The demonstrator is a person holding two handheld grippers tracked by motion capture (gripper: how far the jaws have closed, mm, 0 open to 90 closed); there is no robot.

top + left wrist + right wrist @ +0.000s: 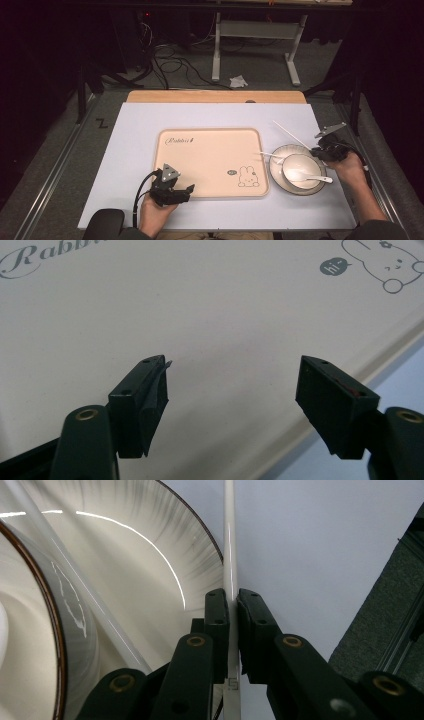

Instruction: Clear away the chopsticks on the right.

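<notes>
A white chopstick point(229, 555) sits pinched between the black jaws of my right gripper point(232, 610), lying along the edge of the plate point(150, 560) at the right side of the table point(135, 130). A bowl point(300, 167) with a spoon point(310, 176) rests on that plate. My left gripper point(232, 385) hangs spread wide above the cream tray point(200, 305), holding nothing.

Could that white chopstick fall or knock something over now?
Maybe. The right gripper pinches the white chopstick near one end only, so the long free end could swing or slip out when lifted. The chopstick lies right against the plate, so it could scrape the rim. A second chopstick and a spoon sit in the bowl, which a swing might bump.
</notes>
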